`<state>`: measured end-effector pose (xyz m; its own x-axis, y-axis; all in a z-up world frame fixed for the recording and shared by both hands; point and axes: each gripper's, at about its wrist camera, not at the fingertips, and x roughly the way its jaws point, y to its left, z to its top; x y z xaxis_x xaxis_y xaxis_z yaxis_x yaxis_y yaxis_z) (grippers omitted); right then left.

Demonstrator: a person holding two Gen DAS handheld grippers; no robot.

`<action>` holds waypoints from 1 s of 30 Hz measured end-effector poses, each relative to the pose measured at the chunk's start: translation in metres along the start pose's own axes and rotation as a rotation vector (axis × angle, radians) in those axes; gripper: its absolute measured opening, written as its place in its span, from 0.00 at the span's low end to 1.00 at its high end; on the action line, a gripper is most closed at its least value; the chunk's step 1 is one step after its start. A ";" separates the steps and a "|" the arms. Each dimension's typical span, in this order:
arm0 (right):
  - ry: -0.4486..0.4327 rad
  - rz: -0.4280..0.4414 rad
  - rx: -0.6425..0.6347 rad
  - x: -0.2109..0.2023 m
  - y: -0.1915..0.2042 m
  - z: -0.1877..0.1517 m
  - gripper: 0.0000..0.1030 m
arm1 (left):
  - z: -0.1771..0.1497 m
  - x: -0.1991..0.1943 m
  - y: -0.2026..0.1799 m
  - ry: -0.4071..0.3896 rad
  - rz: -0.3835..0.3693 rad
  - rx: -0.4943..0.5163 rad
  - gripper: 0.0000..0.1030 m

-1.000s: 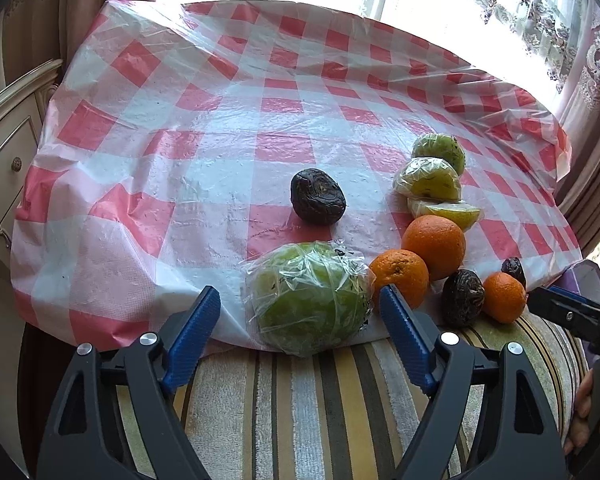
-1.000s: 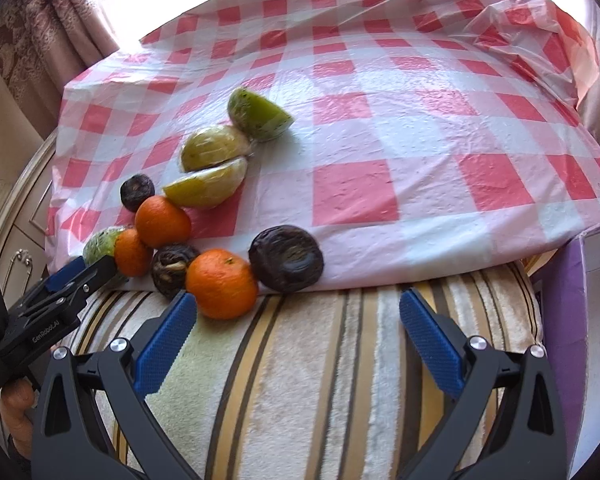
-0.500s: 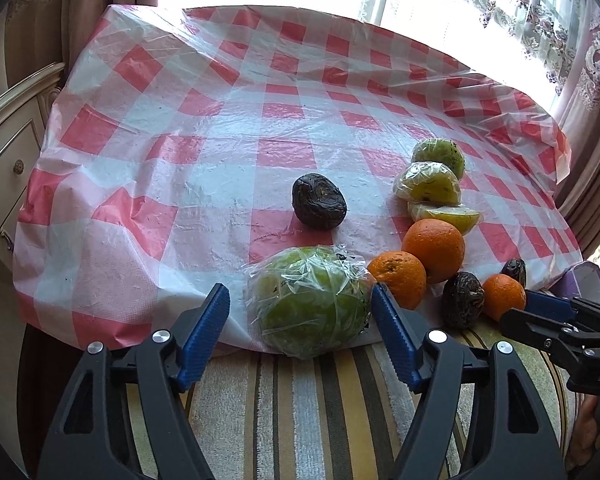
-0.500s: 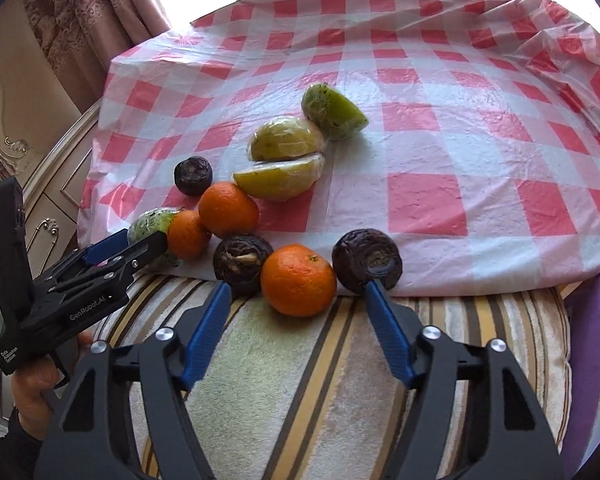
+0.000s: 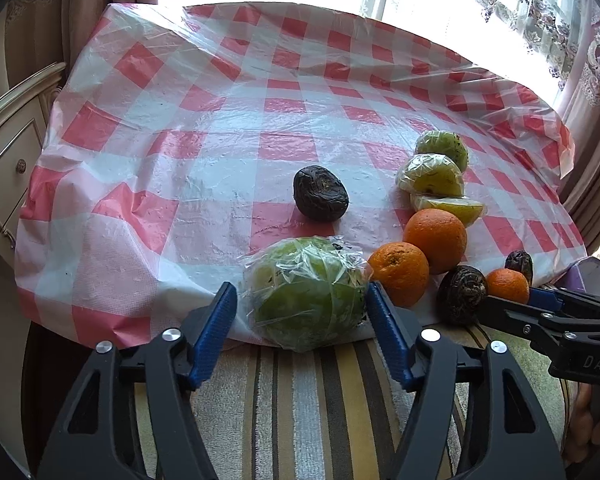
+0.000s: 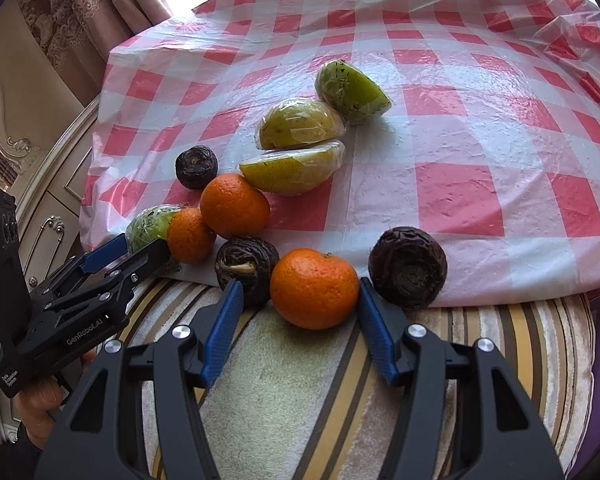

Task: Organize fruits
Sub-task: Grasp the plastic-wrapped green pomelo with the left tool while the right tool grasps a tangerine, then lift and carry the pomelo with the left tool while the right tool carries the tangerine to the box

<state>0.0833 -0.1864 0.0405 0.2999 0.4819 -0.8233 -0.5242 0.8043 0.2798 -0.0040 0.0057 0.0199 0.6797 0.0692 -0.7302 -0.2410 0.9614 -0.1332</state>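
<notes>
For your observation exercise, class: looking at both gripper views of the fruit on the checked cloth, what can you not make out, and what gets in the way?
- Left wrist view: the right gripper is cut off by the frame edge, and its fingers cover part of the small orange.
- Right wrist view: the wrapped green fruit is mostly hidden behind the left gripper and another orange.
- Both views: whether the closing blue pads already press the fruit between them.

A red-and-white checked plastic cloth (image 5: 228, 128) covers the worktop. Below it lies a towel (image 6: 300, 400) striped in cream, brown and mustard. The wrapped melon (image 5: 306, 300) is pale green under clear film; the mandarin (image 6: 314, 288) is bright orange; the wrinkled fruit (image 5: 320, 194) is dark purple-brown. The black grippers' fingers (image 5: 216, 332) have blue pads.
</notes>
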 end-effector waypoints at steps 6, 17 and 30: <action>-0.007 -0.008 -0.004 0.000 0.000 0.000 0.53 | -0.001 -0.002 -0.004 -0.011 0.020 0.013 0.55; -0.067 0.013 -0.019 -0.019 0.003 -0.008 0.40 | -0.002 -0.018 -0.001 -0.069 0.044 -0.008 0.54; -0.167 -0.003 0.029 -0.062 -0.021 -0.009 0.40 | 0.010 -0.042 -0.020 -0.139 0.076 0.049 0.54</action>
<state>0.0680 -0.2364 0.0815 0.4310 0.5284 -0.7314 -0.5003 0.8145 0.2936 -0.0207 -0.0137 0.0598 0.7513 0.1750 -0.6363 -0.2632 0.9637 -0.0457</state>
